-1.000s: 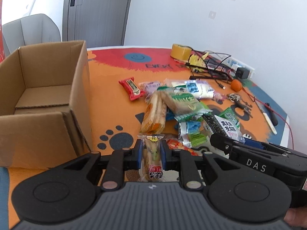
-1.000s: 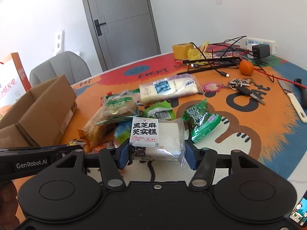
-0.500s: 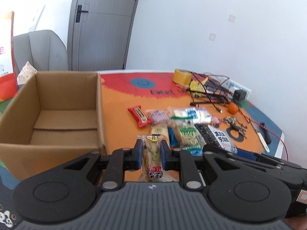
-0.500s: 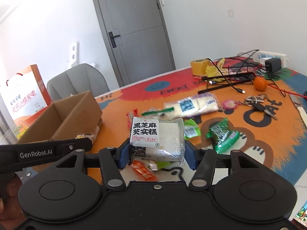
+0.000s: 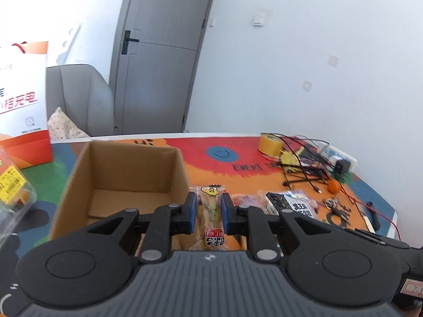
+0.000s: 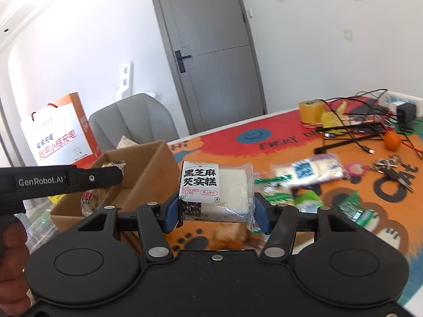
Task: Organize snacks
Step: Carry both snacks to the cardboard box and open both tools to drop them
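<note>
My left gripper point(image 5: 208, 212) is shut on a narrow snack packet point(image 5: 211, 211) with a yellow cartoon face, held in the air just right of the open cardboard box point(image 5: 127, 167). My right gripper point(image 6: 215, 212) is shut on a black sesame rice cake pack point(image 6: 214, 191), lifted above the orange mat. In the right wrist view the left gripper point(image 6: 105, 177) reaches over the cardboard box point(image 6: 148, 174) from the left with its packet point(image 6: 91, 198). Several snack packs point(image 6: 306, 173) lie loose on the mat to the right.
A tape roll point(image 6: 312, 111), tangled cables with a power strip point(image 6: 370, 121), an orange point(image 6: 392, 140) and keys point(image 6: 388, 166) sit at the far right. A grey chair point(image 5: 79, 100) and an orange-white paper bag point(image 5: 22, 97) stand beyond the box. A clear plastic container point(image 5: 13, 192) lies left.
Both grippers have risen and swung left toward the box, each still gripping its packet. The snack pile has dropped lower and further right in both views.
</note>
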Demonstrator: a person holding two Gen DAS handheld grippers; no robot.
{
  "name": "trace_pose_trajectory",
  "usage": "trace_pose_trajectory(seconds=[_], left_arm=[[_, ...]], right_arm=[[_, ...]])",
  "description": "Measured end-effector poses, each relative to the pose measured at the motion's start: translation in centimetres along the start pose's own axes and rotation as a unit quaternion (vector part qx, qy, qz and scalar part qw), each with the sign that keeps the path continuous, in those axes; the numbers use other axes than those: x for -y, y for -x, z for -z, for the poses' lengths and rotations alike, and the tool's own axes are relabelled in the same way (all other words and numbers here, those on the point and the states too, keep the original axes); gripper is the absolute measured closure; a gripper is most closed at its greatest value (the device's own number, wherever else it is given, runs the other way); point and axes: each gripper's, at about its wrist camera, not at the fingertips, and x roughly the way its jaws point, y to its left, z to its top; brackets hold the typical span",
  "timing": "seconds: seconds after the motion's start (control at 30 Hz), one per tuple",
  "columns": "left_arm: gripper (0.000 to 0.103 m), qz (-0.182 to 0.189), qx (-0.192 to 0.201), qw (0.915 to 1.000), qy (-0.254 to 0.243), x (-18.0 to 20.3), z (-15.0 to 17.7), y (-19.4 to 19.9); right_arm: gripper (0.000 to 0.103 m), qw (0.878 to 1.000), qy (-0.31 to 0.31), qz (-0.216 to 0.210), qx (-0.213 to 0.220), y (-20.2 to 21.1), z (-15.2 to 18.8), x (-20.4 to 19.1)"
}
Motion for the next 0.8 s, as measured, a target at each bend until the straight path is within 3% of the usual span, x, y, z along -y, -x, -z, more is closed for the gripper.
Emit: trace_pose_trajectory(seconds=[0.53, 0.8], left_arm=[[0.084, -0.059, -0.001, 0.9961, 0.066, -8.0, -1.0, -0.7], [0.065, -0.074, 0.004, 0.9932, 0.089, -9.8, -1.1, 1.0]], right_arm=[[0.047, 0.999, 0.033, -0.041, -0.005, -3.5, -1.6, -5.9], [0.047, 0.997, 0.046, -0.055, -0.011, -4.8, -1.9, -8.2]])
